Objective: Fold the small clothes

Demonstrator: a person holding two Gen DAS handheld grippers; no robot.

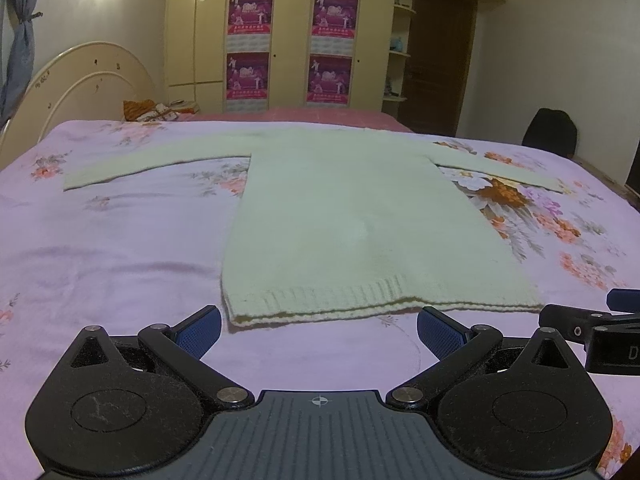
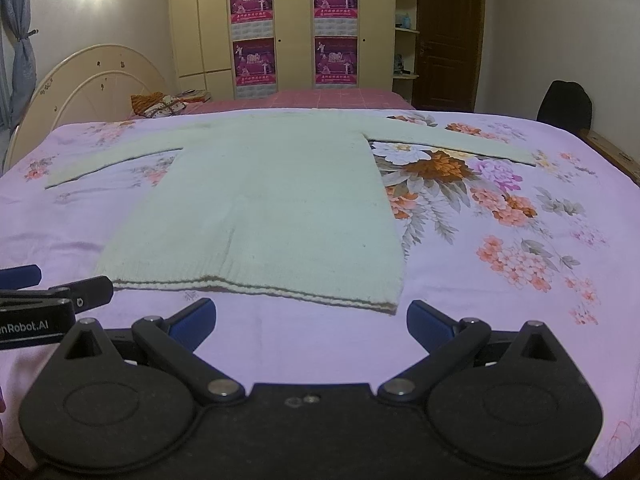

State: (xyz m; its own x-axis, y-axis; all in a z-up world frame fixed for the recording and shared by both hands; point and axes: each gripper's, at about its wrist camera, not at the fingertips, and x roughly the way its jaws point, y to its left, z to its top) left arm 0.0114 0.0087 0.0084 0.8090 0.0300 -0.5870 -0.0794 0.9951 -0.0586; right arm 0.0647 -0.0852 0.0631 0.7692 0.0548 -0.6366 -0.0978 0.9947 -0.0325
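Observation:
A pale green knitted sweater point(image 1: 352, 216) lies flat on the bed with both sleeves spread out sideways and its ribbed hem nearest me. My left gripper point(image 1: 319, 330) hovers open just short of the hem, blue pads wide apart and empty. In the right wrist view the same sweater point(image 2: 264, 204) fills the middle, and my right gripper point(image 2: 311, 320) is open in front of the hem's right corner, holding nothing. Each gripper shows at the edge of the other's view: the right gripper point(image 1: 592, 328) and the left gripper point(image 2: 56, 296).
The bed is covered by a lilac flowered sheet point(image 2: 500, 208). A cream headboard point(image 1: 80, 84) stands at the left, with folded cloth items point(image 1: 156, 112) by it. A wardrobe with posters point(image 1: 292, 44), a dark door point(image 1: 440, 60) and a black chair point(image 2: 564, 104) lie beyond.

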